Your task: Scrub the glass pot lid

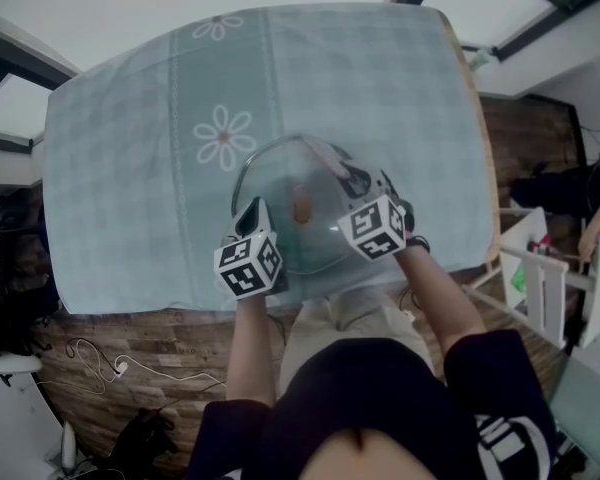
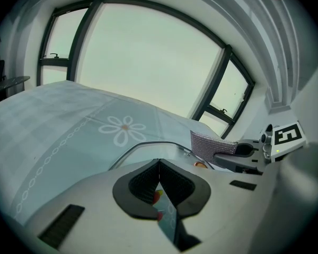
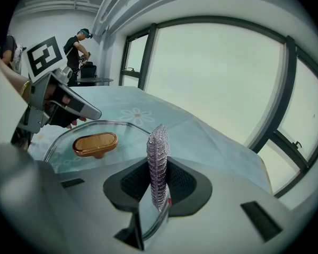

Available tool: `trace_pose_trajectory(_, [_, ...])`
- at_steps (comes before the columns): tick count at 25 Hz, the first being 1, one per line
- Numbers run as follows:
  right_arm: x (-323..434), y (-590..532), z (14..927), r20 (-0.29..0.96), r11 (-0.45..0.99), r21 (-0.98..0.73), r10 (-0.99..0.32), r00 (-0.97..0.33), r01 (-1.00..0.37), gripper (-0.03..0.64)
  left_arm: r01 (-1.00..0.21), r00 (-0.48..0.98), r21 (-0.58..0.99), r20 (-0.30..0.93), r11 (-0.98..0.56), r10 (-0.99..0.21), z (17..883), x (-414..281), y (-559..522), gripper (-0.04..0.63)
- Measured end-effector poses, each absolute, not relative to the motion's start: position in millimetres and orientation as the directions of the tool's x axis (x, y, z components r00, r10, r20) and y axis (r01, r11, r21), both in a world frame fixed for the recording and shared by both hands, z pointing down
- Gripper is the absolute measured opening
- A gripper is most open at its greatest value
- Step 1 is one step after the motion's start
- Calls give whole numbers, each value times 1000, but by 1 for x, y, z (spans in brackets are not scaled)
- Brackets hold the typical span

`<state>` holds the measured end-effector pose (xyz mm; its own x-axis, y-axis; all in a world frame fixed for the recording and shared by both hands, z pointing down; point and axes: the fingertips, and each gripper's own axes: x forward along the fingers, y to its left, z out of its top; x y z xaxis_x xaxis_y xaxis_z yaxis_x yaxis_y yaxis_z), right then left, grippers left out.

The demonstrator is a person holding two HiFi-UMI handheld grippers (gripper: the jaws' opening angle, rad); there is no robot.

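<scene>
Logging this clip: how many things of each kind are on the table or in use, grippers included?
glass pot lid: 1
scrubbing cloth: 1
grippers: 2, the left gripper and the right gripper
tablecloth: 1
Total: 5

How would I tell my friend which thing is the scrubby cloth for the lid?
Find the pale blue checked tablecloth with white flowers, then the round clear glass pot lid near its front edge. Over the lid, the right gripper pinches a thin greyish-purple mesh scrubbing cloth. It is the only netted thing there; the lid's oval brown knob is smooth.
</scene>
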<state>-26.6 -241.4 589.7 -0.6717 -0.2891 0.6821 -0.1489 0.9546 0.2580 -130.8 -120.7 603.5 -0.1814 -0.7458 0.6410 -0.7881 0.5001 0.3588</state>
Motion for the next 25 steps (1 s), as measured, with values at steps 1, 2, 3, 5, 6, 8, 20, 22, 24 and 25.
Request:
trace_pose_trajectory(1, [-26,-241,590,683,954,260,-289,-670,-146,80,-787,-182,361,639,501,-747,603,-131,-120,0])
trace_pose_trajectory(2, [-26,-240,591,686,954,262,-288,-668,-143,80,-786,-182,362,638,501,-748,602,-131,-120,1])
trace_pose_trajectory(3, [-25,-239,591,688,955,262,-287,-667,-140,80,-787,-182,362,638,500,-748,601,-130,-119,0])
trace_pose_trajectory(5, [-22,-236,593,693,956,261,-282,-664,-135,80,-788,-183,359,640,501,-746,600,-128,-117,0])
trace_pose_trajectory(6, [-21,-235,594,695,957,260,-280,-662,-132,80,-788,-184,357,641,502,-745,600,-127,-116,0])
trace_pose_trajectory(8, [-20,-232,596,699,957,261,-277,-659,-126,80,-787,-185,357,642,503,-744,599,-126,-115,0])
trace_pose_trajectory(20, [-8,-213,603,711,960,260,-266,-651,-108,80,-782,-192,363,633,507,-750,593,-124,-105,0])
trace_pose_trajectory(22, [-6,-210,603,713,960,260,-265,-649,-106,80,-780,-194,364,632,508,-750,592,-123,-103,0])
trace_pose_trajectory(24, [-4,-207,603,715,959,263,-265,-647,-102,80,-778,-195,367,631,510,-751,591,-122,-102,0])
trace_pose_trajectory(25, [-3,-206,603,715,959,263,-265,-647,-101,80,-777,-196,368,630,511,-751,591,-122,-101,1])
